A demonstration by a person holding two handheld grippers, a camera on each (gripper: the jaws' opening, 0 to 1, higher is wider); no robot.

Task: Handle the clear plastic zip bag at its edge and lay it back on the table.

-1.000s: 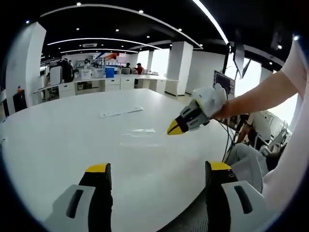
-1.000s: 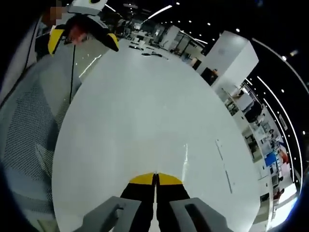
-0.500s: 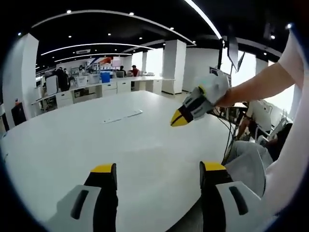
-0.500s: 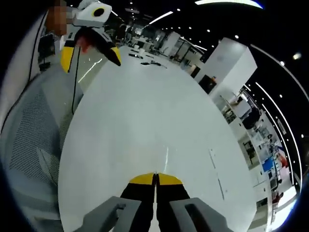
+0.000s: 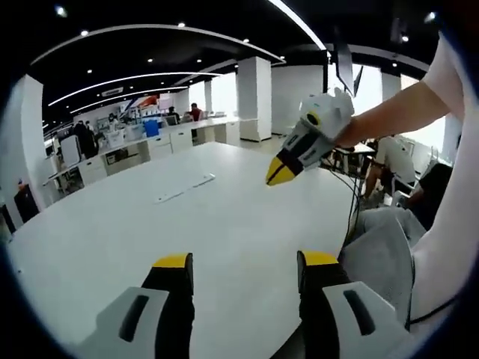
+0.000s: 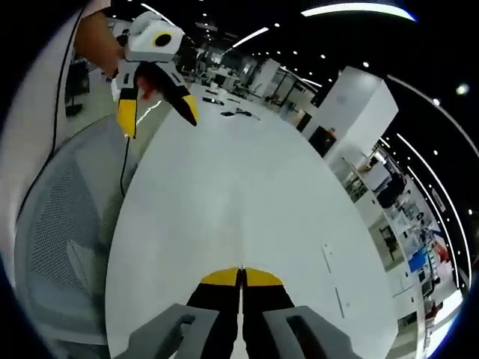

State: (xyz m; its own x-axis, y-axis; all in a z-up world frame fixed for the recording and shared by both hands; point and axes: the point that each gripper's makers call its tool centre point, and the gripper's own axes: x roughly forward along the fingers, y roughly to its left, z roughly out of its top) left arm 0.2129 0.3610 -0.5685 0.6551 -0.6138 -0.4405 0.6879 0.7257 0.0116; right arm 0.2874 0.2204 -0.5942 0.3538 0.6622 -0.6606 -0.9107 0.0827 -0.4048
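Observation:
A wide white table (image 5: 105,224) lies ahead of both grippers. On it lies a thin pale strip (image 5: 185,188), perhaps the zip edge of the clear bag; I cannot make out the clear film itself. In the left gripper view my left gripper (image 5: 245,262) is open above the near table edge with nothing between its jaws. My right gripper (image 5: 287,170) hangs in the air to the right of the strip, its yellow tips together. In the right gripper view the right gripper (image 6: 241,277) is shut over the table (image 6: 224,187), the strip (image 6: 327,258) lies far to its right, and the left gripper (image 6: 159,116) stands open.
A grey mesh chair (image 6: 60,224) stands at the table's edge, with a dark cable (image 6: 123,161) hanging beside it. The person's bare forearm (image 5: 389,123) and grey-clad legs (image 5: 378,247) are at the right. White columns (image 5: 256,97), desks and several people are far behind.
Both views have shifted with the hands. The right gripper now sits higher above the table in the left gripper view; the left gripper looks nearer and lower in the right gripper view. Both jaw states are unchanged.

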